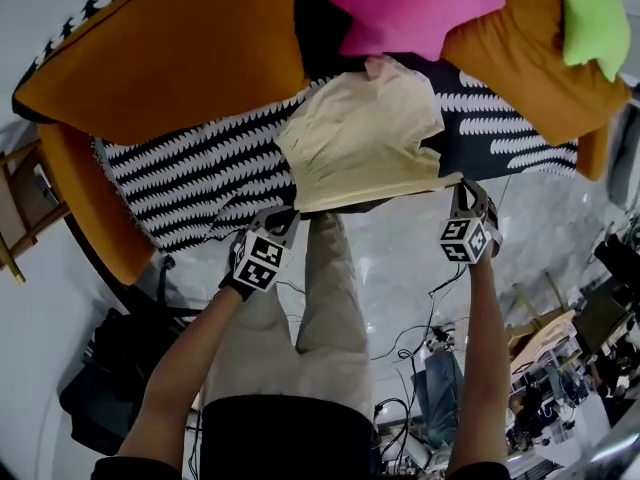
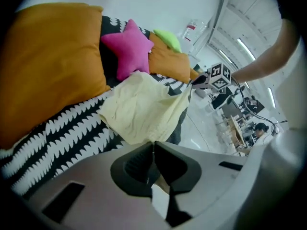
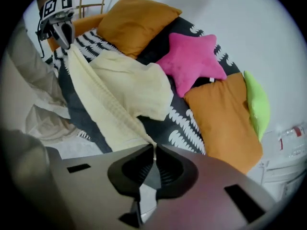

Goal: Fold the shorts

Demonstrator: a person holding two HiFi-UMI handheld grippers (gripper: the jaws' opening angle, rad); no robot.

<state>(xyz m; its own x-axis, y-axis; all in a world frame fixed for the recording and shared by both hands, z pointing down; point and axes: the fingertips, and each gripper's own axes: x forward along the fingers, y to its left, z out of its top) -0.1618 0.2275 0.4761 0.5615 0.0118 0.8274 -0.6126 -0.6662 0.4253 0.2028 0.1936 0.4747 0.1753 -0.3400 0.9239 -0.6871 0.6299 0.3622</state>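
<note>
The pale yellow shorts [image 1: 360, 138] lie on a black-and-white patterned cover [image 1: 190, 183] over a sofa, with their near edge lifted off it. My left gripper [image 1: 283, 215] is shut on the near left corner of that edge. My right gripper [image 1: 466, 188] is shut on the near right corner. The edge stretches taut between the two. In the left gripper view the shorts [image 2: 144, 111] run away from the closed jaws toward the other gripper [image 2: 199, 80]. The right gripper view shows the shorts [image 3: 120, 99] stretched to the left gripper [image 3: 66, 41].
An orange cushion [image 1: 170, 48] sits at the back left, a pink star cushion [image 1: 405, 8] behind the shorts, another orange cushion [image 1: 540, 53] and a green one [image 1: 595, 13] at the right. Cables and clutter [image 1: 440, 368] cover the floor below. A wooden chair [image 1: 25, 213] stands at the left.
</note>
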